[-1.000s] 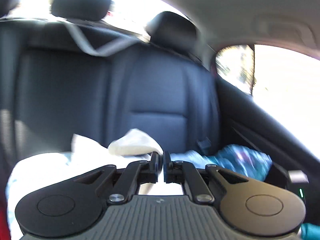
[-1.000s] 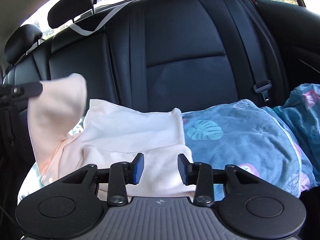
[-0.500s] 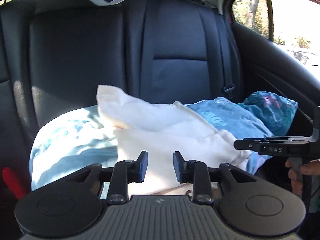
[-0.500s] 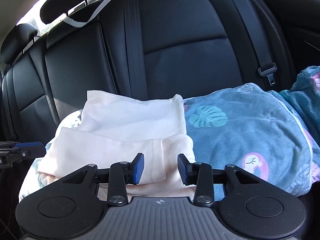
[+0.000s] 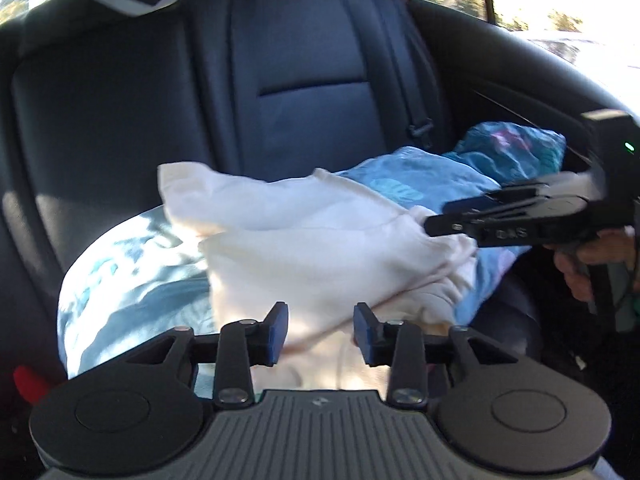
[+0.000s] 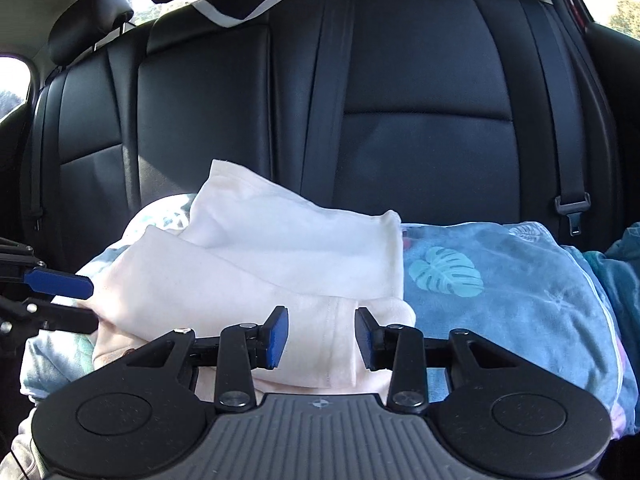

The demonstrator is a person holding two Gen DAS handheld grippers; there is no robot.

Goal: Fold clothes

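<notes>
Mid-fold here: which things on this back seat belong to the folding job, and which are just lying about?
Job:
- pale pink cotton garment, part-folded
- left tongs, open
- right tongs, open

Lying about:
- blue leaf-print padded quilt, under the garment
- teal patterned bundle
- black seat-belt buckle

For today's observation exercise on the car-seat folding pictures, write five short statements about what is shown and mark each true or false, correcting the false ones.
1. The pale cream cotton garment lies on a blue leaf-print quilt. True.
2. The left gripper is clamped on the garment. False: its jaws stand open, with cloth beyond them.
3. The right gripper is open. True.
4. The garment hangs from the black headrest. False: it rests folded on the quilt, below the black leather seat back.
5. The grey seat-belt buckle is covered by the garment. False: it shows uncovered against the seat back.
</notes>
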